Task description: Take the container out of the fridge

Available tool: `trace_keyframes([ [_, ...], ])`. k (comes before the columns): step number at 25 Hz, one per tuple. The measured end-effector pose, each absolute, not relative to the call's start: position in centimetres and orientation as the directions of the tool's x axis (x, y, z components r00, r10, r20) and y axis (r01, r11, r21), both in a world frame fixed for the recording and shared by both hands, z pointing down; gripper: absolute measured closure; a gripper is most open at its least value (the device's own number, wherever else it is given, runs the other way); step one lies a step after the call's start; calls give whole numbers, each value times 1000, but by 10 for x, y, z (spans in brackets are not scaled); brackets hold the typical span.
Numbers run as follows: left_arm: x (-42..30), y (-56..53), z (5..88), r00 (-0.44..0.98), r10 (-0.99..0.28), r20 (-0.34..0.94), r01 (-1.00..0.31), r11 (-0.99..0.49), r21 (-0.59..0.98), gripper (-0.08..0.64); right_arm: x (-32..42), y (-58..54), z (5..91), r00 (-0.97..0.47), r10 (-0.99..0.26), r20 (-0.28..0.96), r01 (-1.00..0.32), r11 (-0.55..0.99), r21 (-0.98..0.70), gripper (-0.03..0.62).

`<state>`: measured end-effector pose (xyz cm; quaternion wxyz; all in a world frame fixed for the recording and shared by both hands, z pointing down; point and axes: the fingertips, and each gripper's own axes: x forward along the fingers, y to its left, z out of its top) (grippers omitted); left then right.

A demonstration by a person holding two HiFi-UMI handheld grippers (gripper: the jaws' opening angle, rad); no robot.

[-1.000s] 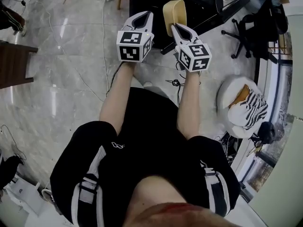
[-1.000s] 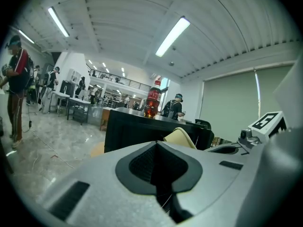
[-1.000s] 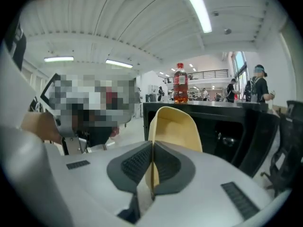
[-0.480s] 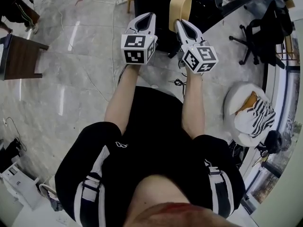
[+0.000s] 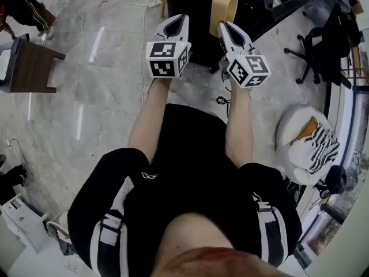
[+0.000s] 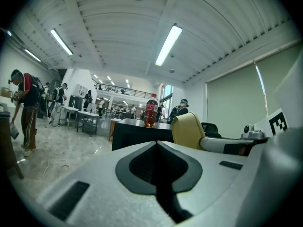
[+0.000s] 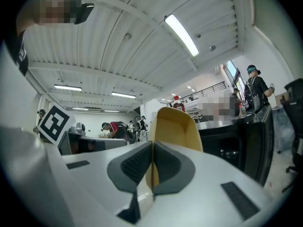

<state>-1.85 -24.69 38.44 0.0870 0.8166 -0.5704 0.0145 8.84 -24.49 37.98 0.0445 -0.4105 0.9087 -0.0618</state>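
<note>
Carry step: right gripper clamps tan container rim, near black table. Beside it, left gripper pinched closed, empty. Next likely: level set-down on table.

Both bare forearms extending forward side by side, elbows staying close to torso. Left gripper pointing ahead, jaws pressing together, gripping nothing. Right gripper angling slightly inward, jaws clamping thin wall of container
</note>
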Motion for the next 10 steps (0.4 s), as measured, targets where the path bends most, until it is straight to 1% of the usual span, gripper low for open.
trace_keyframes([
  [10, -18, -258, 379, 347, -932, 107, -934, -334, 125, 552, 91, -256, 373, -672, -739, -45, -730, 671, -130, 578],
])
